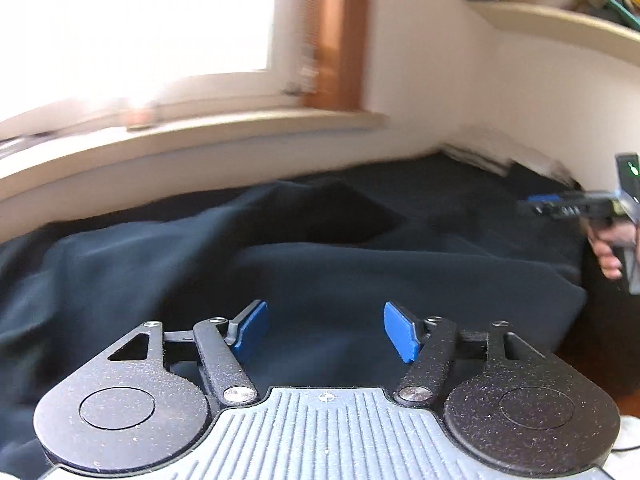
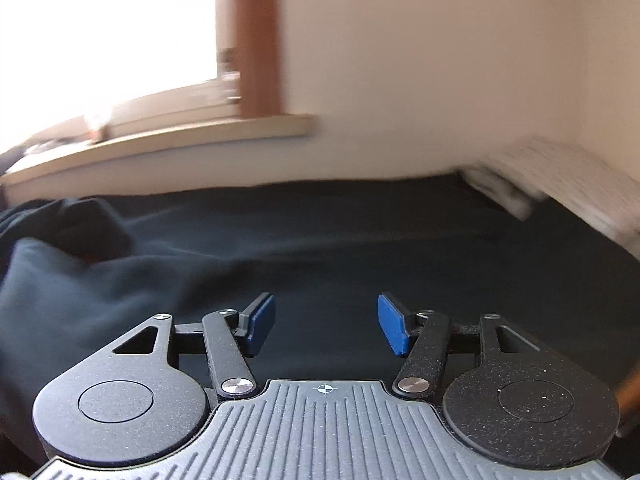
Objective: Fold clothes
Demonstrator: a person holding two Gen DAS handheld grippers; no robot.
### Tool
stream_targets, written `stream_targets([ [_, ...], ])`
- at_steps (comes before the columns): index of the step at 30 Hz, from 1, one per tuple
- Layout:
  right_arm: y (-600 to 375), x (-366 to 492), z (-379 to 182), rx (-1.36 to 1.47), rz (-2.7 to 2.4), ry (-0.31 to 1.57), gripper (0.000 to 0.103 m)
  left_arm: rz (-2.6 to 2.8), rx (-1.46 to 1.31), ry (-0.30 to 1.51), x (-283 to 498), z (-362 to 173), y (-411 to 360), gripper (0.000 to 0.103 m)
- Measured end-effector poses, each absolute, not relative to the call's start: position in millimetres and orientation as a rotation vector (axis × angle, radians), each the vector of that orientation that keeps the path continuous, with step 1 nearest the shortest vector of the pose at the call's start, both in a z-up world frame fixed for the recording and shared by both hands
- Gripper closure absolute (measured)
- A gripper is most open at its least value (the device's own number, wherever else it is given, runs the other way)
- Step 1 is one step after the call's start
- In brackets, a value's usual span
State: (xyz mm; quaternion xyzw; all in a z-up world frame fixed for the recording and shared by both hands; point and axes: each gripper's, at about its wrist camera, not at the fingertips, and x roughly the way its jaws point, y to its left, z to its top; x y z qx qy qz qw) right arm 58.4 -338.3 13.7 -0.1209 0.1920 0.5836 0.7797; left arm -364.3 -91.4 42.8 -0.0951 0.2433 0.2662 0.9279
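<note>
The left gripper [image 1: 324,330] hung low over a dark navy garment [image 1: 320,264], its two blue pads [image 1: 400,334] spread wide apart with nothing between them but the cloth lying beneath. The garment lay rumpled across a dark surface that ran up to the wall under a pale window sill [image 1: 192,148]; one broad fold of it sat directly ahead of the fingers, with a raised ridge of fabric farther back toward the sill. The cloth was bunched higher on the left side of the left wrist view and lay flatter toward the right.

At the right edge of that same view the right gripper [image 1: 560,206] showed side-on, gripped by the person's right hand [image 1: 612,248], held above the far right end of the garment. From that angle its blue tip was blurred (too smeared to judge the gap there).

The right wrist view settled it: the right gripper [image 2: 326,324] also stood wide open, pads well apart and holding nothing. Below it the dark fabric [image 2: 320,248] lay fairly smooth, while a heaped portion rose at the left of the frame. A pale, blurred stack of something light [image 2: 540,184] rested against the wall at the far right, just beyond the cloth's edge. A shelf [image 1: 560,28] jutted from the wall above, with colourful items on it that were too indistinct to name.
</note>
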Motion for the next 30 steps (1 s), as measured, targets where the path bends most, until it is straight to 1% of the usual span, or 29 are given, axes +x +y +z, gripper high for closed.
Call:
stream_targets([
  [3, -308.9, 33.5, 23.2, -0.293, 1.354, 0.411, 0.046, 0.651, -0.222, 0.465, -407.4, 49.5, -83.2, 0.03],
  [8, -267.2, -3.1, 31.3, -0.38, 1.466, 0.367, 0.046, 0.83, -0.253, 0.473, -467.6, 50.4, -62.8, 0.03],
  [11, -249.2, -13.1, 28.6, -0.428, 1.491, 0.368, 0.046, 0.918, -0.279, 0.47, -499.8, 49.8, -54.7, 0.03],
  [17, -231.9, -13.3, 10.3, -0.476, 1.505, 0.43, 0.045, 1.02, -0.336, 0.469, -548.9, 49.7, -46.9, 0.029],
  [23, -229.7, -18.6, 6.7, -0.497, 1.513, 0.427, 0.045, 1.028, -0.371, 0.435, -577.5, 51.4, -49.7, 0.028],
  [26, -223.9, -33.2, 21.8, -0.483, 1.581, 0.413, 0.045, 1.032, -0.357, 0.439, -579.4, 52.8, -52.3, 0.028],
  [30, -202.7, -73.9, 50.1, -0.482, 1.742, 0.404, 0.045, 1.078, -0.333, 0.466, -584.0, 51.7, -56.0, 0.026],
])
